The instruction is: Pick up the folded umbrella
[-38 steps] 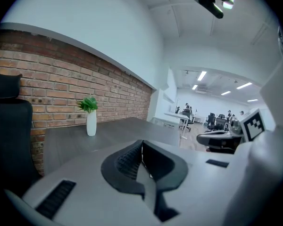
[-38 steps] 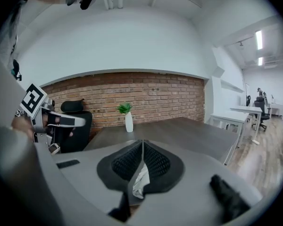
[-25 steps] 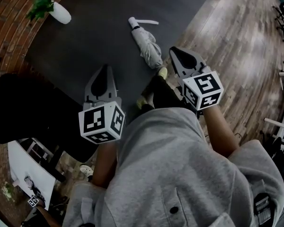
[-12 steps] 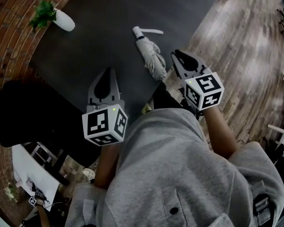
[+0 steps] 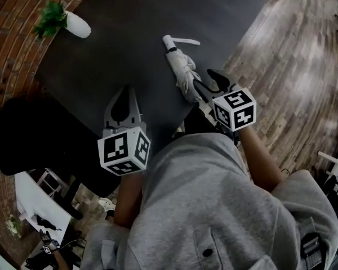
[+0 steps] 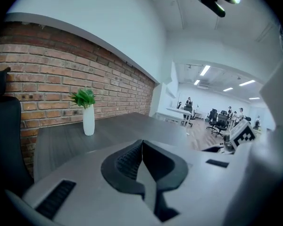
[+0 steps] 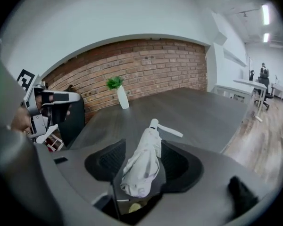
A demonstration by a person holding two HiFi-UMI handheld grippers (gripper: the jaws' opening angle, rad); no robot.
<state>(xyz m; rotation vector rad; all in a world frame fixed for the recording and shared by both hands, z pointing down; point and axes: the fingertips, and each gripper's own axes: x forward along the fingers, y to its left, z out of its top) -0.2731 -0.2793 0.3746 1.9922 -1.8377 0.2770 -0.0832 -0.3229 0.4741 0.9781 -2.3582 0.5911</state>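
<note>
The folded umbrella (image 5: 182,72) lies flat on the dark table (image 5: 129,32), close to its near right edge. Its handle with the strap points to the far side, and the bunched fabric end points toward the person.

The right gripper (image 5: 209,84) is at this near end and tilts downward. Its 2 jaws are opening. In the right gripper view the fabric bundle stands between them, with 1 ribbed pad on each side, but the pads do not seem to press on the cloth yet. I think the jaws open because the folded fabric is thick and loose, and a narrow gap would only push it away. The gripper is in line with the length of the umbrella, probably so that the pads can close across the bundle and not along it.

The left gripper (image 5: 123,103) hovers over the table on the left, well apart from the umbrella. Its jaws are together with nothing between them. It seems to wait, because 1 gripper is enough for such a light thing.

A white vase with a green plant (image 5: 78,24) stands at the far left near the brick wall (image 5: 11,16), far from the work.
</note>
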